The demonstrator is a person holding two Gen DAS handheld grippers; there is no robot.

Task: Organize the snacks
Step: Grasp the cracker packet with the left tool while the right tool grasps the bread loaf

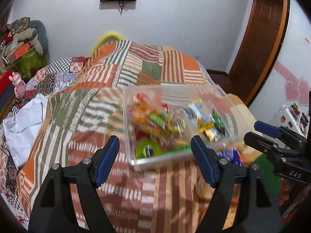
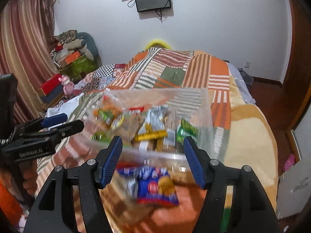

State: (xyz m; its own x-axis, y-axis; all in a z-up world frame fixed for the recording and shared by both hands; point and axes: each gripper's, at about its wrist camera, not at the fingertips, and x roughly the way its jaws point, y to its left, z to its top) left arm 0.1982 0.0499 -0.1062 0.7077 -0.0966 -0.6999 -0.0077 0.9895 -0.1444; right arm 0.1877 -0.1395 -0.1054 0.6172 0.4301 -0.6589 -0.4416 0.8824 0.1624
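A clear plastic box (image 1: 161,164) holding several snack packets stands on the patchwork bedspread; it also shows in the right wrist view (image 2: 206,104). A blue snack packet (image 2: 155,186) lies on the bed just in front of the box, and it also shows in the left wrist view (image 1: 231,155). My left gripper (image 1: 155,155) is open and empty, hovering at the box's near edge. My right gripper (image 2: 152,159) is open and empty, above the blue packet. The right gripper also shows at the right of the left wrist view (image 1: 272,134).
A white plastic bag (image 1: 25,120) lies on the bed to the left. A pink figurine (image 1: 18,87) and red box (image 2: 50,83) stand at the far left. Piled boxes and cushions (image 2: 73,52) fill the back corner. A wooden door (image 1: 258,44) is at right.
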